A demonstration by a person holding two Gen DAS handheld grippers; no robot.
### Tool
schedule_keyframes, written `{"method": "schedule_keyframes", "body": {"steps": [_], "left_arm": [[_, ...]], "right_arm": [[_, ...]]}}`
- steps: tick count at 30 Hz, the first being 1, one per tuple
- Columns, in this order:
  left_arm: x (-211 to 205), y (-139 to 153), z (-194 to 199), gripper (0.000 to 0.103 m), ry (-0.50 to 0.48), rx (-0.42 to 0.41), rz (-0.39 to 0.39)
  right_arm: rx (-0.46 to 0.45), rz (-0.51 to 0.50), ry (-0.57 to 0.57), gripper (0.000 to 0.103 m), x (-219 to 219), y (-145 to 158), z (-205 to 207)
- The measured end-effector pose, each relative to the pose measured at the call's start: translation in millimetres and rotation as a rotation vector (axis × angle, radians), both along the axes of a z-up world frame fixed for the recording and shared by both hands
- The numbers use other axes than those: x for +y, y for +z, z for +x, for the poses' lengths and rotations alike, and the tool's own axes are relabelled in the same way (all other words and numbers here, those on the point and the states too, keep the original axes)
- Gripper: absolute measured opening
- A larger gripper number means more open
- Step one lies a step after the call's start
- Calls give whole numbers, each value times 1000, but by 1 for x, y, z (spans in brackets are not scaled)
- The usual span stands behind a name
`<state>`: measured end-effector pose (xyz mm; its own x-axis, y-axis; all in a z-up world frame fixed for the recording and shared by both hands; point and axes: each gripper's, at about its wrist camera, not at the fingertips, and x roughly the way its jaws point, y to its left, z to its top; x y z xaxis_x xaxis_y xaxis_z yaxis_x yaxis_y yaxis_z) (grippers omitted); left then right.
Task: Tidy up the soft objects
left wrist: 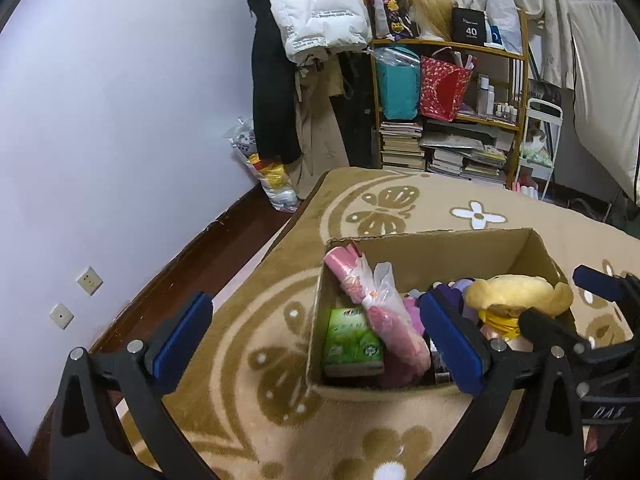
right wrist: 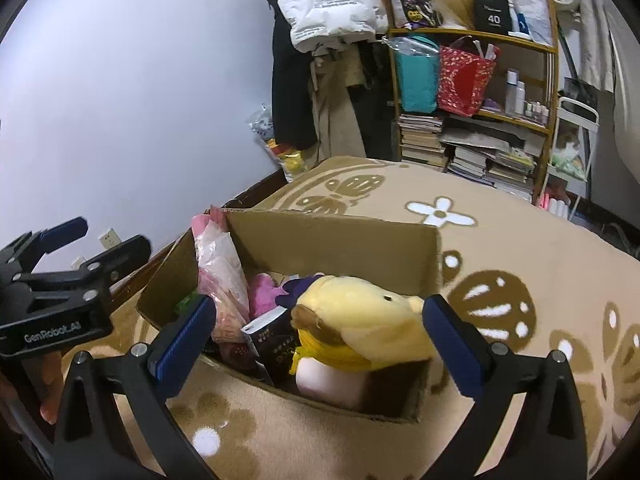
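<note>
An open cardboard box sits on a beige patterned blanket. Inside lie a yellow plush toy, a pink roll in a clear plastic bag, a green tissue pack, purple and pink soft items and a dark packet. My left gripper is open and empty, hovering over the box's near left side. My right gripper is open, its fingers either side of the plush toy at the box's near edge, not closed on it. The right gripper also shows in the left wrist view, and the left gripper in the right wrist view.
The blanket covers a raised surface whose left edge drops to a dark floor. A white wall is at the left. Hanging clothes and a cluttered shelf of books and bags stand behind.
</note>
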<state>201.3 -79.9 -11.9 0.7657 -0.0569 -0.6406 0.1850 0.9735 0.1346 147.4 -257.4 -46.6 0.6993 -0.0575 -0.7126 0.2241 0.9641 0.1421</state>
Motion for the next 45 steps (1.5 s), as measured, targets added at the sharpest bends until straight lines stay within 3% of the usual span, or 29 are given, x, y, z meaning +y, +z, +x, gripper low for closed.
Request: {"method": "schedule_keyframes", "body": {"steps": [19, 25, 34, 45], "left_arm": [[32, 67, -82, 103, 5, -90, -5], [45, 81, -119, 103, 8, -136, -47], [55, 90, -166, 103, 28, -249, -46], [60, 66, -195, 103, 19, -241, -75]], "right_arm": [[-117, -20, -10, 103, 21, 86, -68], [-154, -24, -7, 103, 34, 104, -94], [-179, -44, -17, 103, 51, 110, -128], [-179, -37, -31, 103, 64, 93, -157]]}}
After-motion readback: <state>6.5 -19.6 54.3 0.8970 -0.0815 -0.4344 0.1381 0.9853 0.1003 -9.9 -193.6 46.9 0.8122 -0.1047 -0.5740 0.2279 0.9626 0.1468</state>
